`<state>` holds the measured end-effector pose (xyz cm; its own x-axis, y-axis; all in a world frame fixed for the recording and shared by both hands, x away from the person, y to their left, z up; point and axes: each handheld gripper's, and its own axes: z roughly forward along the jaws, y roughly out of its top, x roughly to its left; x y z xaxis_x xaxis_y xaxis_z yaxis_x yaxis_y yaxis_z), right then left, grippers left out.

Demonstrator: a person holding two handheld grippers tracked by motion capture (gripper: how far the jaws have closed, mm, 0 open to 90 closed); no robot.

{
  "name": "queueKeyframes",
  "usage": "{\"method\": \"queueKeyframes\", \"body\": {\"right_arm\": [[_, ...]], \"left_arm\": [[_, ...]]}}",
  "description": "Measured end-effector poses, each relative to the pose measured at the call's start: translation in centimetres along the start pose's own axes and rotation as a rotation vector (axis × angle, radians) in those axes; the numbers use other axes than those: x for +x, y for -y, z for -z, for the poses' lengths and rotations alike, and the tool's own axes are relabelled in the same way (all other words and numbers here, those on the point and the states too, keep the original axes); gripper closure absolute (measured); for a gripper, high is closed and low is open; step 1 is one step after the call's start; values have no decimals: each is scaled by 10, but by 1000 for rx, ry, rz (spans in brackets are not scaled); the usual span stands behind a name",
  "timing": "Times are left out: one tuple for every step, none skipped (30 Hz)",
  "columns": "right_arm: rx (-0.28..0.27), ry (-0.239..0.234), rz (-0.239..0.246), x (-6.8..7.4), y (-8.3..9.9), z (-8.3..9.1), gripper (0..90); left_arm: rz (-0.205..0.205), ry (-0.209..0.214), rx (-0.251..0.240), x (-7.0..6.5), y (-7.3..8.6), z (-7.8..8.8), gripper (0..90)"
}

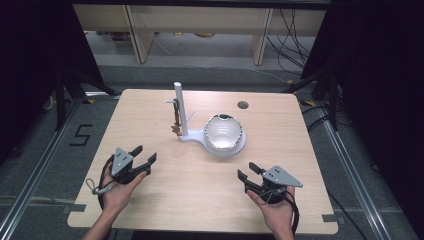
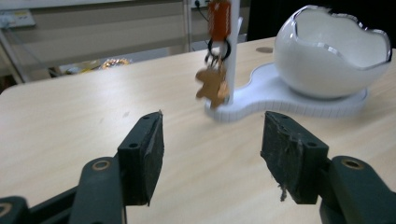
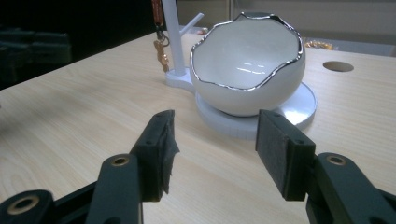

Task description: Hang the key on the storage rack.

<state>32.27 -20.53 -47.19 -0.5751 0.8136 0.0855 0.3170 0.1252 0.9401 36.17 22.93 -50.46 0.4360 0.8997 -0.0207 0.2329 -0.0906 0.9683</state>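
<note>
Left tool [image 1: 144, 154] wide, nothing between pads; right tool [image 1: 248, 172] wide, holding nothing. Keychain [image 2: 214, 81] hanging on white stand [image 1: 179, 107] beside eggshell bowl [image 1: 223, 131], mid surface [image 1: 165, 190]. Gingerbread charm legible in left gripper view.

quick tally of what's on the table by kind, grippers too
White egg-shaped ceramic bowl with silver cracked rim: 1
White plastic stand with upright post: 1
Orange keychain with gingerbread charm hanging on the post: 1
Hand-held black grippers, left and right, both open and empty: 2
Total: 5
</note>
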Motion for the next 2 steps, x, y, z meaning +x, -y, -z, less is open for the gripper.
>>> {"method": "queueKeyframes", "body": {"right_arm": [[-2,18,18,-2,1,0,474],[6,5,-16,-1,2,0,472]], "left_arm": [[10,-5,-17,1,6,4,381],[23,-11,-20,1,10,8,380]]}}
